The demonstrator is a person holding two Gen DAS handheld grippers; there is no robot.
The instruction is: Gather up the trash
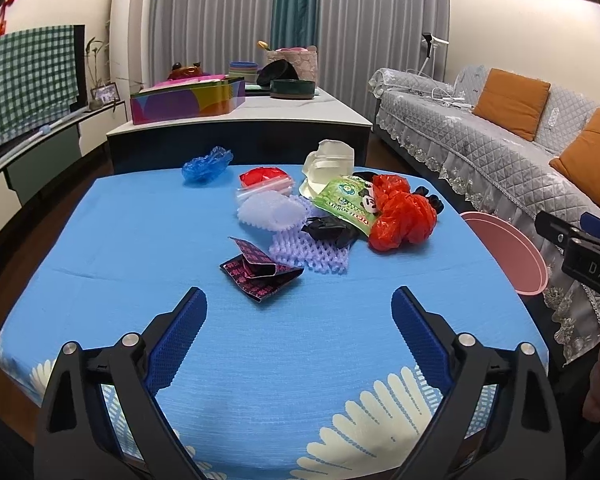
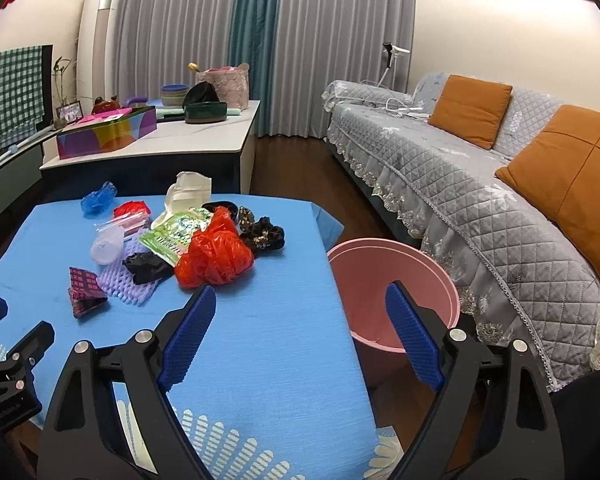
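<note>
A heap of trash lies mid-table on the blue cloth: a dark maroon wrapper nearest, lilac foam netting, a black bag, a red plastic bag, a green panda packet and a blue plastic wad at the back. My left gripper hangs open just short of the wrapper, holding nothing. My right gripper is open and empty over the table's right edge, with the red plastic bag ahead-left. A pink bin stands on the floor beside the table.
A grey quilted sofa with orange cushions runs along the right, close to the bin. Behind the table a white-topped counter carries a colourful box and bowls. A TV stand lines the left wall. A hand shows at the right edge of the left wrist view.
</note>
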